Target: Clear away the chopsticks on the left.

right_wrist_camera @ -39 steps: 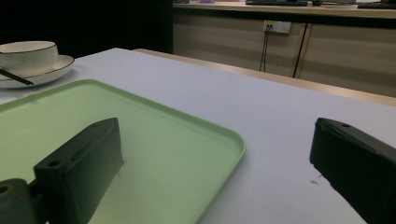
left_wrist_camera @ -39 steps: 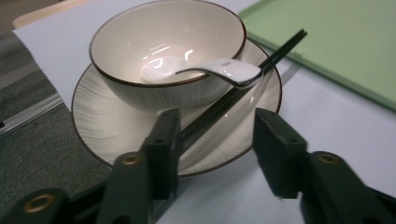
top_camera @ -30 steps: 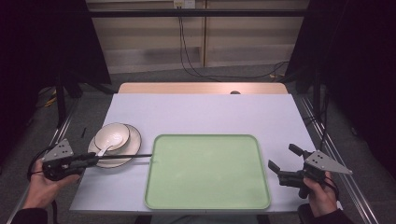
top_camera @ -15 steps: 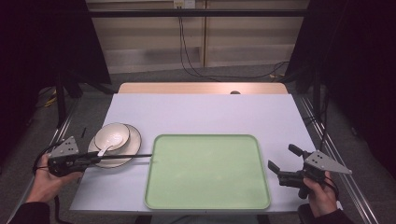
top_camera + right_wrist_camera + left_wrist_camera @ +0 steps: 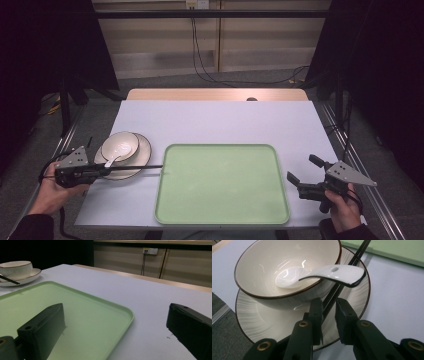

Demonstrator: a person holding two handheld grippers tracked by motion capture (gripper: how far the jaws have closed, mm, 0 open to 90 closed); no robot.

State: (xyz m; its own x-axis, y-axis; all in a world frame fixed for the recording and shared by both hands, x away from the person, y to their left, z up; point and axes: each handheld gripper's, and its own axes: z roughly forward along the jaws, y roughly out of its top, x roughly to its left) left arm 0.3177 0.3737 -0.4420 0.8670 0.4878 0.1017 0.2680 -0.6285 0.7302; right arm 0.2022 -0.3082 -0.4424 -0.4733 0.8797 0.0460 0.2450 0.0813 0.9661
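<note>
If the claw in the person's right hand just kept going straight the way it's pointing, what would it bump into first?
Probably the green tray: the right claw points left across the table, open, towards the tray's near edge. Its height above the table is unclear, so it might pass just over the rim.

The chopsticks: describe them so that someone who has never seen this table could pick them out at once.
Start at the big green tray in the middle of the table; left of it a bowl stands on a plate. The chopsticks lie across the plate's near rim, tips reaching the tray's left edge, between the left gripper's jaws. They are thin, straight and black, unlike the white spoon.
</note>
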